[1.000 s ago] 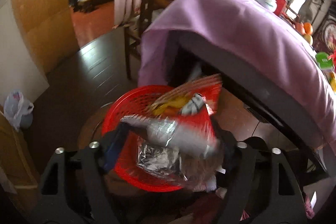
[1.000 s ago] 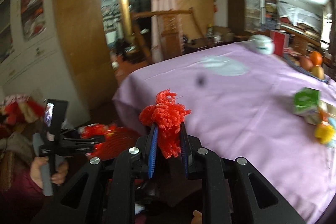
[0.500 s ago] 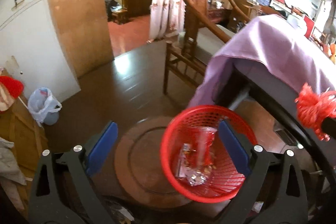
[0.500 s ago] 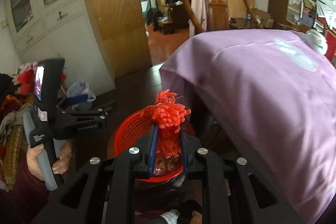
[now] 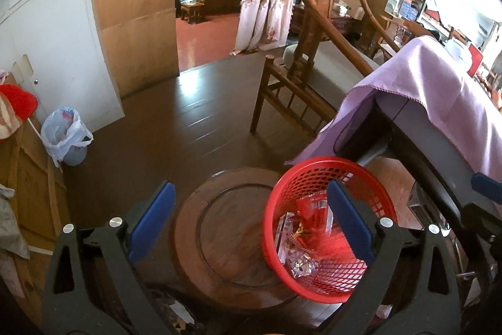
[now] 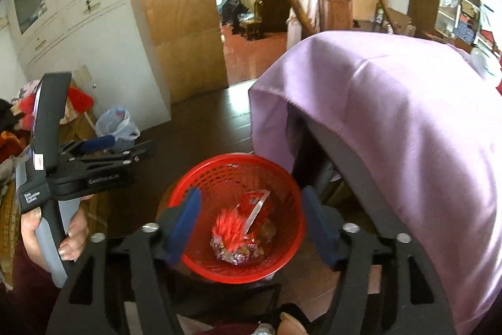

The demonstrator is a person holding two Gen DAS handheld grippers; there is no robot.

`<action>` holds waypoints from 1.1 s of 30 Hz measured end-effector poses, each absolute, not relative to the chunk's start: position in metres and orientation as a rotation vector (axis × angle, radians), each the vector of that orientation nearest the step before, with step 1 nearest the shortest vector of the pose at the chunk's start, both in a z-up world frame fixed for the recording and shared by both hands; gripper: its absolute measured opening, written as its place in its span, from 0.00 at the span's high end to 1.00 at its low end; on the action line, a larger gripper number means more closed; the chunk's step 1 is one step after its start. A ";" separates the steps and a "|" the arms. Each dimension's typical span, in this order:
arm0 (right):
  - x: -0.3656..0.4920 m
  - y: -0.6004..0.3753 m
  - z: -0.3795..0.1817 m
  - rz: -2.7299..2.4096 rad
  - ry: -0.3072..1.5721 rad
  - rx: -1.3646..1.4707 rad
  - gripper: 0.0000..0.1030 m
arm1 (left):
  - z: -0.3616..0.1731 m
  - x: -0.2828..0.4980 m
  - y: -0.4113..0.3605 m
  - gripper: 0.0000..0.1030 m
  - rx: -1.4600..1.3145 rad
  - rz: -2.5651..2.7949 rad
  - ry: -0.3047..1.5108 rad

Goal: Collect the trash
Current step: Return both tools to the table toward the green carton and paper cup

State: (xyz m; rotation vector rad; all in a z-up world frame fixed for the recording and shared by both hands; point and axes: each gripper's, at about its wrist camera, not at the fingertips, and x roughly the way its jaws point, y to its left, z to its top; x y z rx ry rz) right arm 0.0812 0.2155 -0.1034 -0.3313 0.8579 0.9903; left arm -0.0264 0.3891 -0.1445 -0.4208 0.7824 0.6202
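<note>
A red mesh basket (image 5: 313, 171) (image 6: 200, 178) stands on a round wooden stool (image 5: 219, 234) beside the table. It holds shiny wrappers (image 5: 301, 264) and a red wrapper (image 6: 255, 203). A red fuzzy mesh ball (image 6: 230, 229), blurred, is inside the basket over the wrappers. My right gripper (image 6: 251, 225) is open and empty directly above the basket. My left gripper (image 5: 248, 223) is open and empty above the stool, its right finger over the basket. It also shows at the left of the right wrist view (image 6: 103, 146), held in a hand.
A table under a purple cloth (image 5: 439, 90) (image 6: 408, 121) overhangs the basket on the right. A wooden chair (image 5: 301, 77) stands behind. A small bin with a plastic bag (image 5: 67, 134) sits by the white cabinet (image 5: 47, 21). Dark wooden floor (image 5: 175, 127) lies between them.
My right gripper has opened and let go of the red mesh ball, which has dropped into the basket. My left gripper has drawn back further from the basket.
</note>
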 end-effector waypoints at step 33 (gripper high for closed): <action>0.125 -0.142 0.001 0.445 0.512 -0.036 0.05 | -0.036 0.082 0.112 0.07 0.011 0.154 0.667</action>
